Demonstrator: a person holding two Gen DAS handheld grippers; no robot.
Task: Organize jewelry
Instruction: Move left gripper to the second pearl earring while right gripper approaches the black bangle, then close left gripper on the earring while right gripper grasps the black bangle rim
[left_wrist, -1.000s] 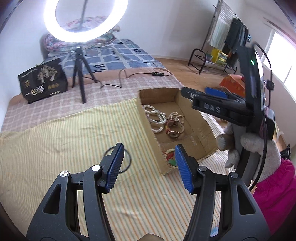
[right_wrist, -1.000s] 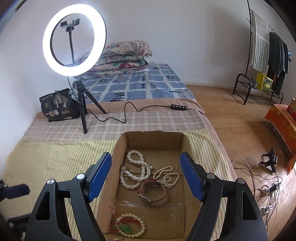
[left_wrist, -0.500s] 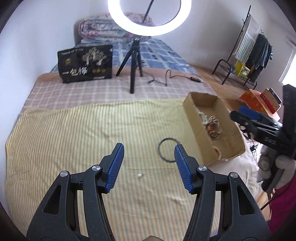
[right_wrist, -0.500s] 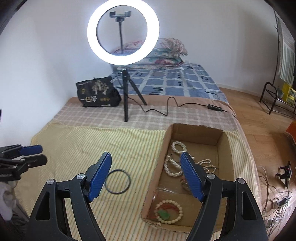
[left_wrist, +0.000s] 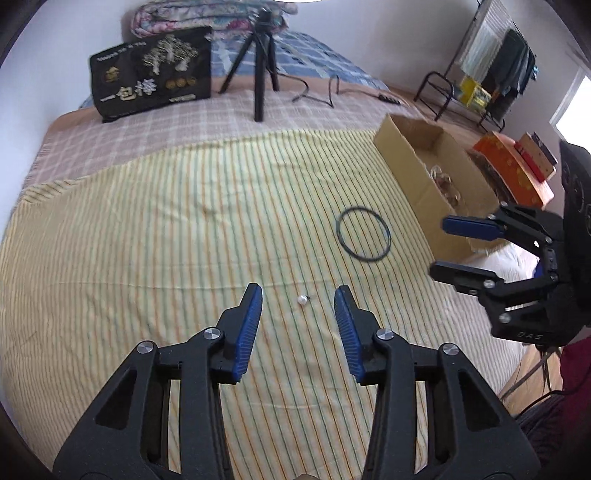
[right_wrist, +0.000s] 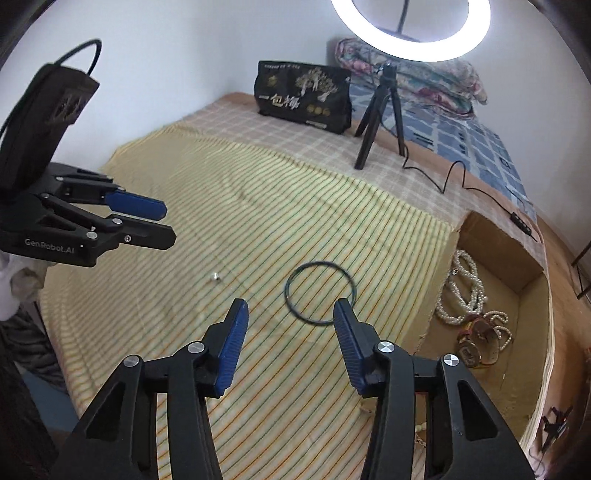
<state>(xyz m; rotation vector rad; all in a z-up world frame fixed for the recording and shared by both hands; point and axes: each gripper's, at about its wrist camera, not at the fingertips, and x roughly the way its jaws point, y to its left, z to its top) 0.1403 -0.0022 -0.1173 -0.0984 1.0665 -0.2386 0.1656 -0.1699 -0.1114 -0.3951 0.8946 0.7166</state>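
A small white pearl piece (left_wrist: 303, 299) lies on the yellow striped cloth (left_wrist: 147, 240), just ahead of my left gripper (left_wrist: 298, 301), whose jaws are closing with nothing pressed between them. A thin black ring (right_wrist: 320, 292) rests on the cloth right beyond my right gripper (right_wrist: 290, 314), its jaws also closing and empty. The cardboard box (right_wrist: 495, 240) to the right holds pearl necklaces (right_wrist: 465, 291) and a watch (right_wrist: 476, 339). Each gripper shows in the other's view: the right gripper (left_wrist: 465, 251) and the left gripper (right_wrist: 147, 221). The pearl piece (right_wrist: 215, 276) lies between them.
A ring light on a black tripod (right_wrist: 380, 122) stands on the checked blanket, its cable (right_wrist: 450, 177) trailing right toward the box. A black printed bag (left_wrist: 151, 74) leans at the back. Folded quilts (right_wrist: 424, 81) lie behind, and a clothes rack (left_wrist: 491, 66) stands off the bed.
Both grippers swung left away from the box and dropped toward the cloth. The pearl piece and black ring now sit near the fingertips. Both pairs of jaws have narrowed.
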